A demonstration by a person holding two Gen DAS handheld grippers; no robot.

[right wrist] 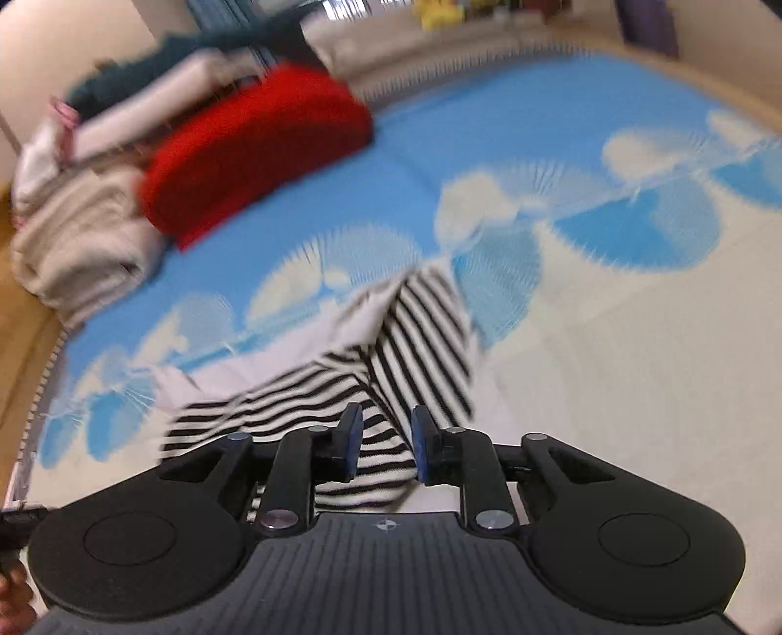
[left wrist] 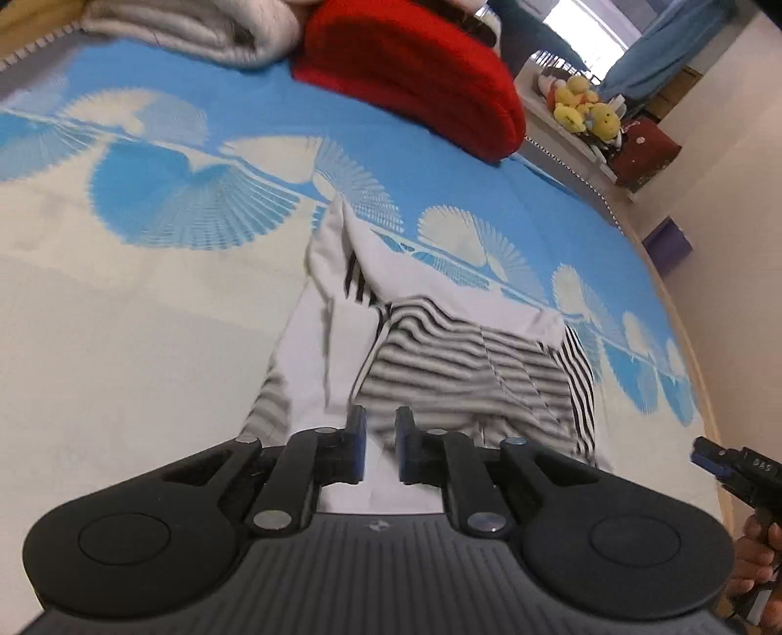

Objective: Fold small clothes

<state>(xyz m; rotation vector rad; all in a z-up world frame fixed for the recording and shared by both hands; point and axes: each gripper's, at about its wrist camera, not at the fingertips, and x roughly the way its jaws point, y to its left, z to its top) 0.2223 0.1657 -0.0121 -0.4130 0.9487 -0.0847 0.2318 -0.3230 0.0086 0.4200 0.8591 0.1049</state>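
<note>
A small white garment with black stripes point(left wrist: 440, 351) lies rumpled on the blue and white patterned bed cover point(left wrist: 146, 303). My left gripper point(left wrist: 380, 425) is just above the garment's near white part, jaws slightly apart, holding nothing. My right gripper point(right wrist: 387, 425) hovers over the striped part point(right wrist: 420, 342), jaws apart with striped cloth seen between them but not pinched. The right gripper's tip also shows at the right edge of the left wrist view point(left wrist: 708, 456).
A folded red blanket point(left wrist: 415, 73) and a folded beige blanket point(left wrist: 195, 29) lie at the far end of the bed. Yellow plush toys point(left wrist: 581, 105) sit on a shelf beyond it. The bed's wooden edge point(left wrist: 684, 317) runs along the right.
</note>
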